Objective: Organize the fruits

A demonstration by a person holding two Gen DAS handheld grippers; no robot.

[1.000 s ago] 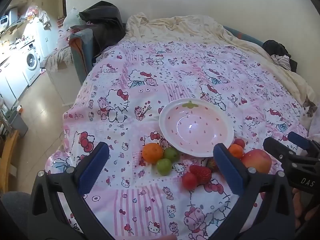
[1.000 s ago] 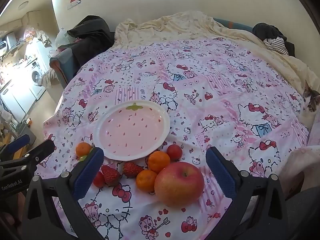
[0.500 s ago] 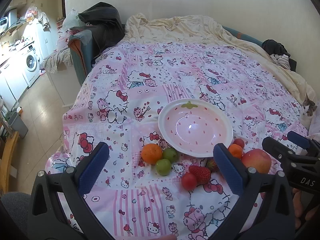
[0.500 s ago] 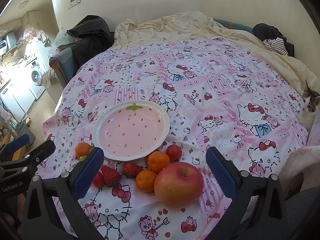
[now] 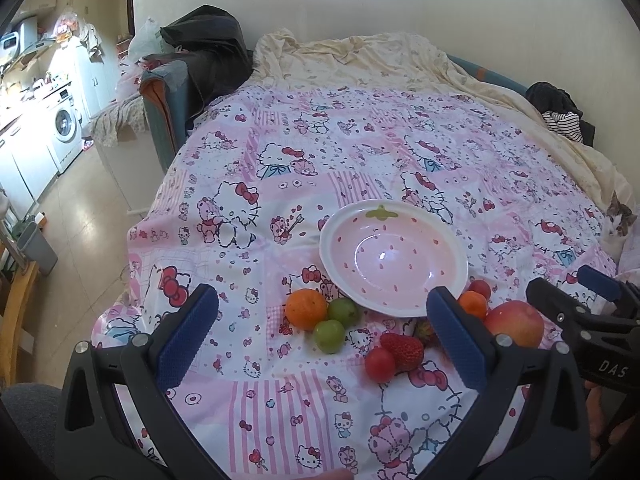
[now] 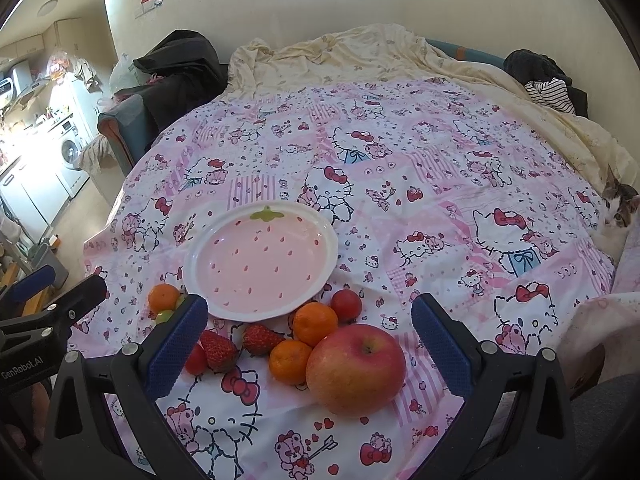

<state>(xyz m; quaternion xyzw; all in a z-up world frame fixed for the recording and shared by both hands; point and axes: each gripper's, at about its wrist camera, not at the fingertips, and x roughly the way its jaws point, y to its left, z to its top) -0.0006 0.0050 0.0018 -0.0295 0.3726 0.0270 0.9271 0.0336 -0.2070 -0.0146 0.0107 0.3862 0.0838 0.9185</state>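
Left gripper (image 5: pixel 320 332): jaws spread wide, nothing between the blue pads, poised above the near edge of the bed; its tips frame the fruit cluster from the left side.
Right gripper (image 6: pixel 310 334): jaws spread wide, holding nothing — the apple sits on the cover between and just ahead of its fingers, not touched by either pad.
Plate (image 6: pixel 328 248): pink strawberry-pattern dish with a white rim, lying flat on the cover, no fruit in it.
Apple (image 6: pixel 356 370): large, red-yellow, stem up, the nearest fruit to the right gripper; touching a mandarin on its left.
Mandarins: two beside the apple (image 6: pixel 315 323) (image 6: pixel 290 361), one just under the plate rim, the other nearer the camera; a third (image 5: pixel 306 309) lies apart at the left end of the cluster.
Green fruits: two small round ones (image 5: pixel 343 311) (image 5: pixel 329 336) (kind not identifiable), touching each other and just beside the left-end mandarin.
Strawberries: two (image 6: pixel 218 345) (image 6: pixel 260 339) lying side by side below the plate rim.
Small red fruits: one (image 6: pixel 346 301) just right of the upper mandarin; one (image 5: pixel 380 365) touching a strawberry.
Bed cover (image 5: pixel 360 160): pink cartoon-cat print, supporting everything above.
Cat (image 6: pixel 618 208): at the far right edge of the bed — head visible, facing the camera.
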